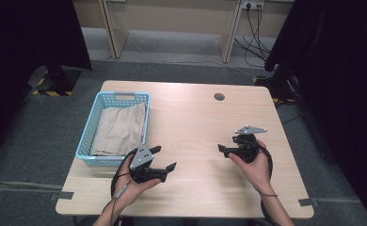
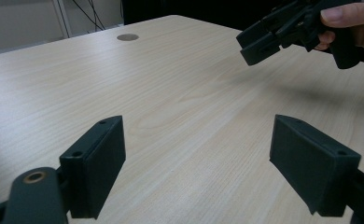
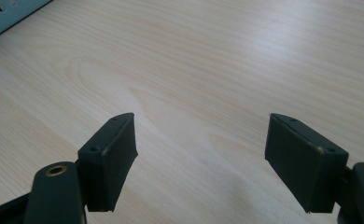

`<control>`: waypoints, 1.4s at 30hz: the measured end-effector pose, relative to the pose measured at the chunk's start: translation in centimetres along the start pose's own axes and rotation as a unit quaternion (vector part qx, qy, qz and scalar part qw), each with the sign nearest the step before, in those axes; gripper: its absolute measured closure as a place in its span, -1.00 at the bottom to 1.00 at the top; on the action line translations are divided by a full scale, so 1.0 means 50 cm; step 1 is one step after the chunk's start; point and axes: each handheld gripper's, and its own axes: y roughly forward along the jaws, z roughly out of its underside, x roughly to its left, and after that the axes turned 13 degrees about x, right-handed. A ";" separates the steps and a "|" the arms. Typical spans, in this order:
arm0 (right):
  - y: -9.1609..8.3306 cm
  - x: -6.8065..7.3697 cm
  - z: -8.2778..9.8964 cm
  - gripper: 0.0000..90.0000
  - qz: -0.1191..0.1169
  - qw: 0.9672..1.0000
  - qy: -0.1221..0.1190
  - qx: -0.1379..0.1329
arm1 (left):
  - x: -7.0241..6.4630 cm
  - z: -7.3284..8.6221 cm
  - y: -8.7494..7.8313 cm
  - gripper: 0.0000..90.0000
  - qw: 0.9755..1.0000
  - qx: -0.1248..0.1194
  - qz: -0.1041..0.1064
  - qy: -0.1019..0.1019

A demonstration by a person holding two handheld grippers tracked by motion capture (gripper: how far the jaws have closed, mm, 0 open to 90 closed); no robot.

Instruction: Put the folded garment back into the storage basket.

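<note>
On the pale wooden table (image 1: pixel 191 117), a light-blue plastic lattice basket (image 1: pixel 90 136) sits at the left edge with a crumpled brown paper bag (image 1: pixel 120 129) lying inside it. The left gripper (image 1: pixel 165 157) hovers just beside the basket's near corner, jaws apart and empty; the right gripper (image 1: pixel 222 149) hangs well apart over bare wood, jaws likewise spread. Best swing the left one over the rim and descend squarely onto a raised fold
</note>
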 end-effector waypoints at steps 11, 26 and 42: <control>-0.014 -0.003 0.055 -0.44 0.004 1.000 0.004 -0.015 | -0.005 0.018 -0.001 -0.60 1.000 -0.006 -0.003 -0.006; -0.017 -0.015 0.115 -0.44 0.004 0.998 0.018 -0.056 | -0.026 0.037 0.007 -0.60 1.000 -0.012 -0.019 0.015; -0.003 -0.019 0.141 -0.44 0.006 0.998 0.018 -0.063 | -0.042 0.063 0.020 -0.60 0.999 -0.026 -0.002 0.018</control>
